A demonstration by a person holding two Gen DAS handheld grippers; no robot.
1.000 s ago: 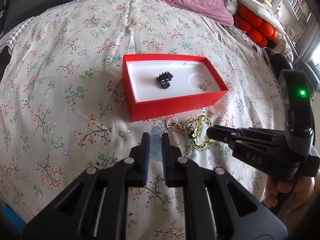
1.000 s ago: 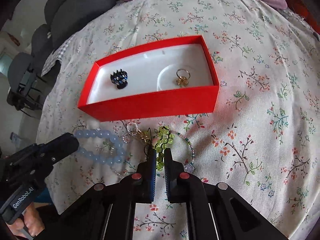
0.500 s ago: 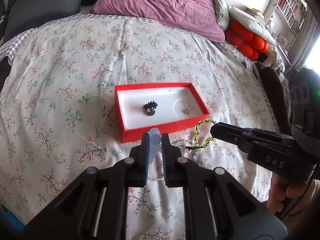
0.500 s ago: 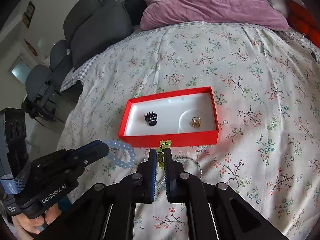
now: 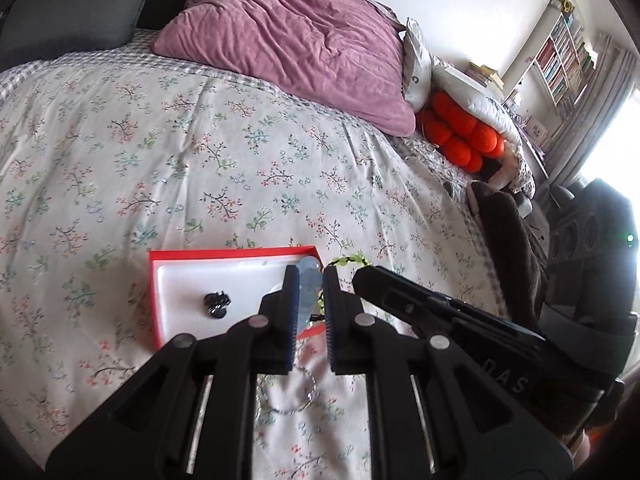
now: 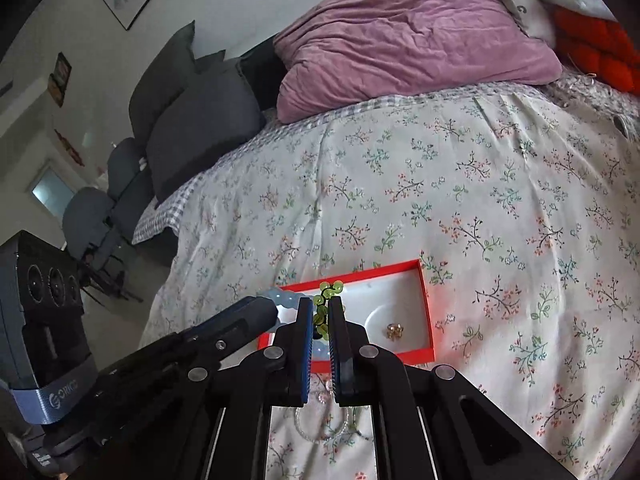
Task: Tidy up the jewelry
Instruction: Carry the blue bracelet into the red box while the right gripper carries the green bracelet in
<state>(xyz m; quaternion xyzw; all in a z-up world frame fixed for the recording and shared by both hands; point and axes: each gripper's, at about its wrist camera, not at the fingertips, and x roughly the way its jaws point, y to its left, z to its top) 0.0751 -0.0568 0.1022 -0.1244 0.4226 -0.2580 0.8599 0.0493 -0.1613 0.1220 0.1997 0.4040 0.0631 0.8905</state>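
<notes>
A red box (image 5: pixel 224 254) with a white inside lies on the floral bedspread; it also shows in the right wrist view (image 6: pixel 425 292). It holds a black hair claw (image 5: pixel 216 303) and a gold ring (image 6: pixel 395 331). My left gripper (image 5: pixel 310 280) is shut on a pale blue bead bracelet (image 5: pixel 309 276), held well above the bed. My right gripper (image 6: pixel 322 306) is shut on a green bead bracelet (image 6: pixel 324 304), also raised. The two grippers are side by side over the box's near edge. More jewelry (image 6: pixel 320 428) lies on the bedspread below them.
A purple pillow (image 5: pixel 288 44) and grey cushions (image 6: pixel 192 120) sit at the head of the bed. An orange knobbly cushion (image 5: pixel 460 132) and a dark brown cloth (image 5: pixel 508 240) lie at the right edge. Chairs (image 6: pixel 88 216) stand left of the bed.
Both grippers have lifted away from the bed with their bracelets, so the box looks smaller and lower in view. The silver jewelry stays on the bedspread.
</notes>
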